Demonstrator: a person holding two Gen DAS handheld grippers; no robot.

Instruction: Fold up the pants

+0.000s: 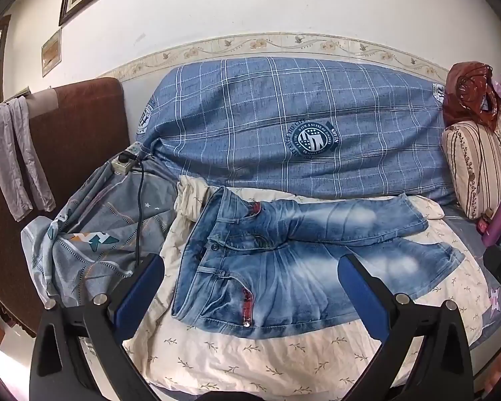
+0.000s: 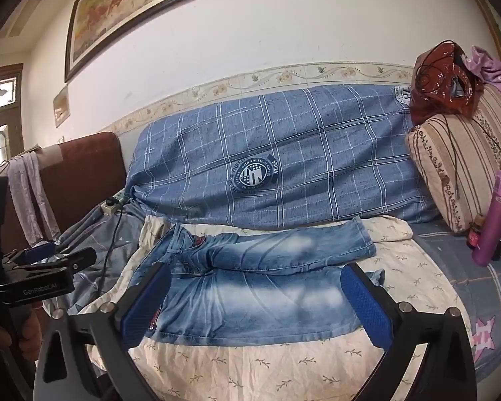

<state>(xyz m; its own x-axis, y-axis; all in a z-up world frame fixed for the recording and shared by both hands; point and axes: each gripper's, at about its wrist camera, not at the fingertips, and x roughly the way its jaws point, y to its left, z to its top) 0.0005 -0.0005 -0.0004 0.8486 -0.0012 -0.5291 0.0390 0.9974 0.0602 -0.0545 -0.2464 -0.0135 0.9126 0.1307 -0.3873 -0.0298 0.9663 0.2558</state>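
Note:
A pair of washed blue jeans (image 1: 284,260) lies flat on a cream leaf-print cloth (image 1: 250,351) on the bed, waistband to the left, both legs running right. The same jeans (image 2: 257,287) fill the middle of the right wrist view. My left gripper (image 1: 250,287) hovers open above the waist and thigh, its blue pads wide apart and touching nothing. My right gripper (image 2: 254,300) is open too, over the near leg, with nothing between its fingers. The left gripper's body (image 2: 40,270) shows at the left edge of the right wrist view.
A blue plaid folded quilt (image 1: 284,123) lies behind the jeans against the wall. A striped pillow (image 1: 477,167) with a red-brown bag (image 1: 471,93) sits at the right, beside a purple bottle (image 2: 494,220). A power strip with a black cable (image 1: 127,162) and a brown headboard (image 1: 66,153) are at the left.

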